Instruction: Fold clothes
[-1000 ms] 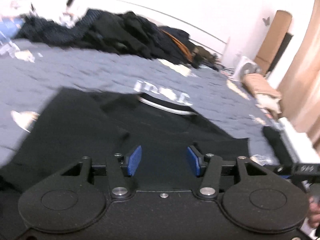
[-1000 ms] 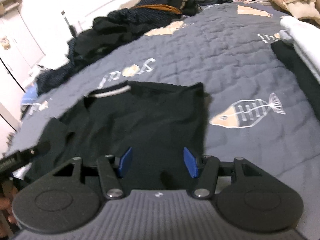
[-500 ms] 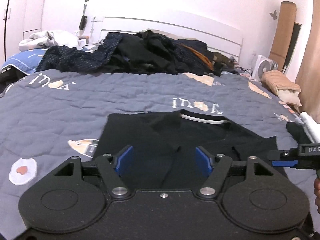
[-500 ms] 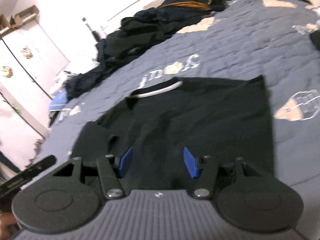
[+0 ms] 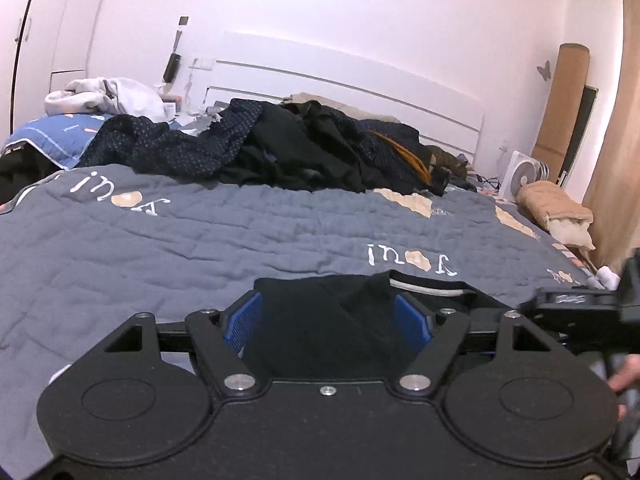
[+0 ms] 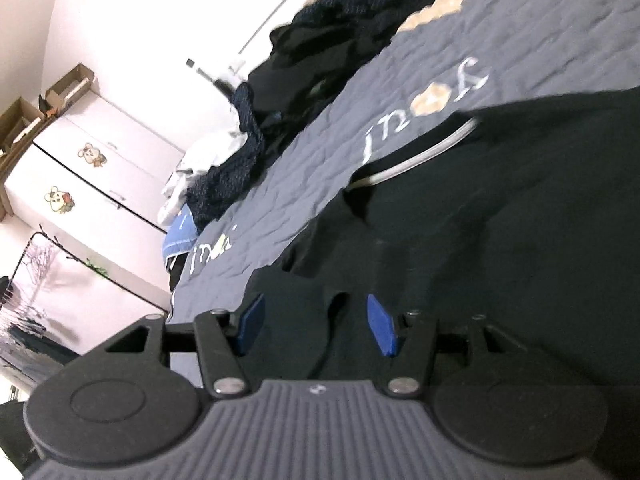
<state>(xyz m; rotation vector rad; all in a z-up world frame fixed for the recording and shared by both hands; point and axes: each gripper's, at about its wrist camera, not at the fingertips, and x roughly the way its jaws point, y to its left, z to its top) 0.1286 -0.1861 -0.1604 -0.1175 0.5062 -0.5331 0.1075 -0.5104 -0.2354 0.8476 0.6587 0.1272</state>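
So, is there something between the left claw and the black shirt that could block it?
Nothing visible does. The left claw is open, and the black shirt lies flat on the quilt right in front of its fingers. The clothes pile sits far behind, near the headboard.

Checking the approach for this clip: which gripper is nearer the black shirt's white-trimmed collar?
Likely the left. The left gripper is open, level with the black shirt, its collar just past the right fingertip. The right gripper, open, hovers over a sleeve, farther from the collar.
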